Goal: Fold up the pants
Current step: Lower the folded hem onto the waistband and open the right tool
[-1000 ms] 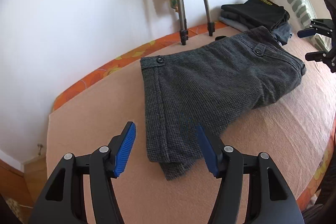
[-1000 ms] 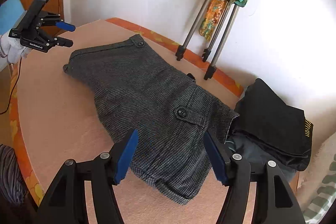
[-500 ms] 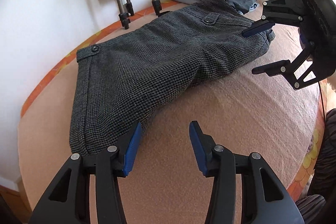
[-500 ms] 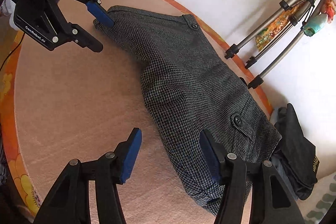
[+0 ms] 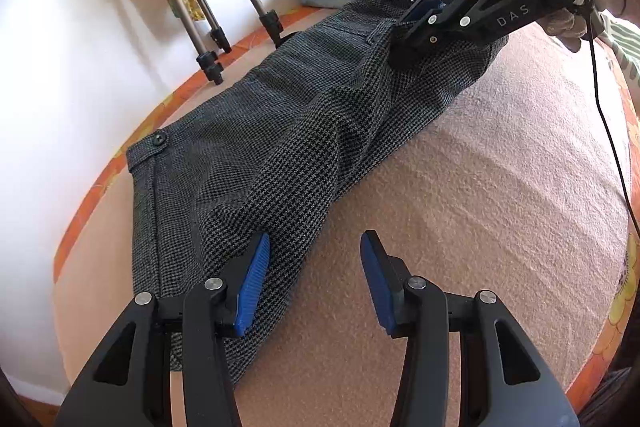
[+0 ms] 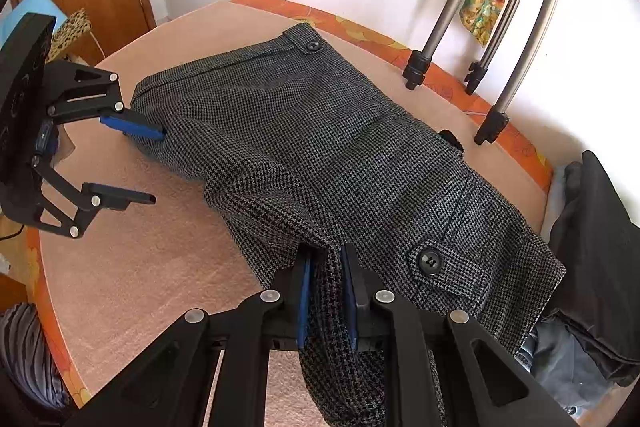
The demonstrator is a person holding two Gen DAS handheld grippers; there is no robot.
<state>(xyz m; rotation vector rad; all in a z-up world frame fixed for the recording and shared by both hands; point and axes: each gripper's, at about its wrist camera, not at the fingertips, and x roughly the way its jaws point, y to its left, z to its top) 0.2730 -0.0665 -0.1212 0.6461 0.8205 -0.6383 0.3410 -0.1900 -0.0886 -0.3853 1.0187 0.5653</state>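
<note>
On pants [image 6: 320, 155], right hand-held gripper [image 6: 326, 291] now clamped.

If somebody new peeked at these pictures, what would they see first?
First, the big grey checked pants spread across the pink blanket. The right gripper pinches a fold of the pants near the buttoned flap, while the left gripper sits open at the other end, one blue finger over the cloth. Tripod legs stand by the white wall behind.

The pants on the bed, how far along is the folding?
Done: the pants lie flat, apparently doubled leg over leg. In hand: the right claw is shut on a pinch of cloth; the left claw is open at the other end. Left: its grip, then the fold.
</note>
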